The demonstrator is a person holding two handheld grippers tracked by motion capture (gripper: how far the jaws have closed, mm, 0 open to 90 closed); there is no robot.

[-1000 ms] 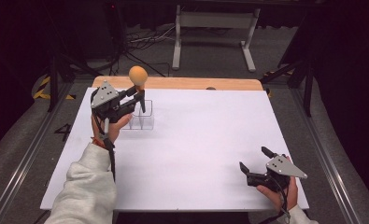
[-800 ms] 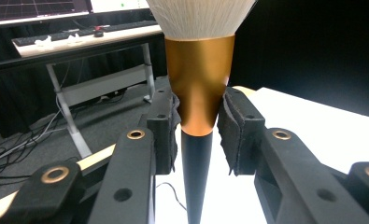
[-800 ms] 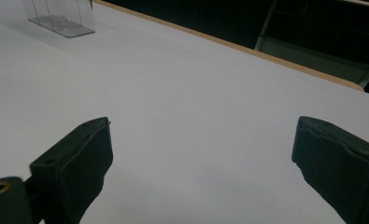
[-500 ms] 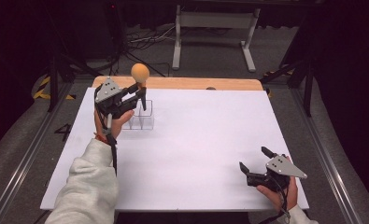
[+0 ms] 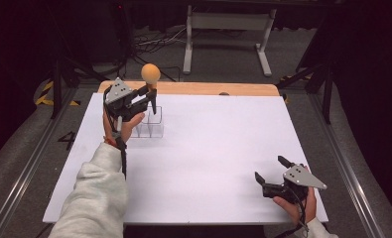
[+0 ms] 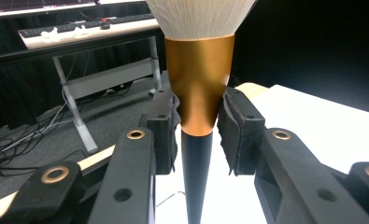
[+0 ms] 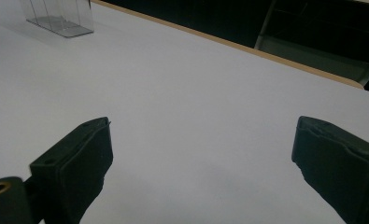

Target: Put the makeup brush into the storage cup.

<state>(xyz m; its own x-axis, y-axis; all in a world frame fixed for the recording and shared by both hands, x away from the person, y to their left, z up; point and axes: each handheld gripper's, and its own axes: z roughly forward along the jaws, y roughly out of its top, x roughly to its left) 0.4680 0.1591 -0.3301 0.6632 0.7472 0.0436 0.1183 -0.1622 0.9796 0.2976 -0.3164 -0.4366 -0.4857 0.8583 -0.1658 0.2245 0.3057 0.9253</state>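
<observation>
Your left gripper (image 5: pixel 151 95) is clamped on the makeup brush (image 6: pixel 199 88) at its gold collar, bristles up, just above the clear organizer (image 5: pixel 150 124). Keep the handle vertical and lower it slowly into one compartment. Your right gripper (image 5: pixel 273 173) rests with jaws apart on the tabletop (image 5: pixel 218 148).

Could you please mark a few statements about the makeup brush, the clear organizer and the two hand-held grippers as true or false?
1. The left hand-held gripper grips the makeup brush at its gold ferrule. True.
2. The brush is held bristles down. False: its bristles point up.
3. The right hand-held gripper holds a second brush. False: its jaws stand open with nothing between them.
4. A clear organizer stands on the white table by the left hand-held gripper. True.
</observation>
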